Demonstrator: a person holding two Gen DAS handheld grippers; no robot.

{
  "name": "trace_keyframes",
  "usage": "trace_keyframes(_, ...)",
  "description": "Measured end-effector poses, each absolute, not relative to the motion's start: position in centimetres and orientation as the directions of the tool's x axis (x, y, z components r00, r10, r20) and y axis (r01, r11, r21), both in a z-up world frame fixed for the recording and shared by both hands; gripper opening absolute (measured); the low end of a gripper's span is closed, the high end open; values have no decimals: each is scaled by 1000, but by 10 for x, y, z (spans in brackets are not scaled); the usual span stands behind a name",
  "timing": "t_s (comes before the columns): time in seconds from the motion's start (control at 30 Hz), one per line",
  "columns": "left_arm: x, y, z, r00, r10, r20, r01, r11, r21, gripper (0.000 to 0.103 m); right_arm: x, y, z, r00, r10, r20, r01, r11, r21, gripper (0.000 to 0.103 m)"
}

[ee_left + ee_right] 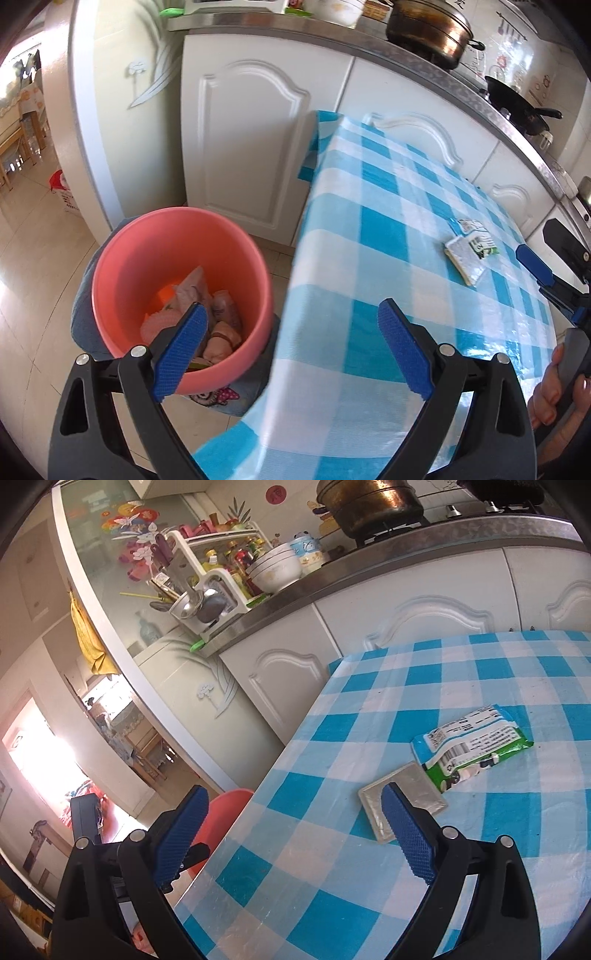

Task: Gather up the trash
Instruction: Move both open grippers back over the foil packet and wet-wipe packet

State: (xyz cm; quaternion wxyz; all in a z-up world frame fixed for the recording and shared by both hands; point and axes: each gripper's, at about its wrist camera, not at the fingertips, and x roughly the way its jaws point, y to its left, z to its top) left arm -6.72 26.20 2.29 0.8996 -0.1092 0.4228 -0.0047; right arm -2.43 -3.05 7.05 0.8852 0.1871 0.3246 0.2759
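A pink bucket stands on the floor left of the table and holds several crumpled wrappers. My left gripper is open and empty, over the table's left edge beside the bucket. On the blue checked tablecloth lie a green and white snack wrapper and a flat silver packet; both also show in the left wrist view. My right gripper is open and empty, just short of the silver packet. It shows at the right of the left wrist view.
White kitchen cabinets run behind the table under a steel counter with a brass pot, bowls and a utensil rack. A black wok sits on the stove. The bucket's edge shows in the right wrist view.
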Motion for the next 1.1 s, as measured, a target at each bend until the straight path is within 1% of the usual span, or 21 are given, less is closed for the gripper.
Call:
trace_keyframes(0.3,-59,220,33,623,-165,-765,-24,973,-229,94,-17,-104,73,724,542,-428,-267,791,551,93)
trace_keyframes(0.43,-52,200,34,612,-190,-768,-3,970,-243,94,-14,-146,71,766,483,-424,-194,802,565,93)
trace_keyframes(0.77,-14,123,52,608,-264,-749,171,964,-202,94,-10,-242,50,826,376,-420,-19,763,646,93)
trace_keyframes(0.87,10,102,55,606,-298,-738,185,954,-234,94,-10,-255,43,831,369,-416,0,748,664,93)
trace_keyframes(0.97,38,84,54,619,-269,-738,144,963,-230,94,-9,-263,40,831,371,-414,4,741,672,93)
trace_keyframes(1.1,78,58,45,629,-145,-763,78,989,-123,94,-9,-270,37,831,376,-409,3,733,680,93)
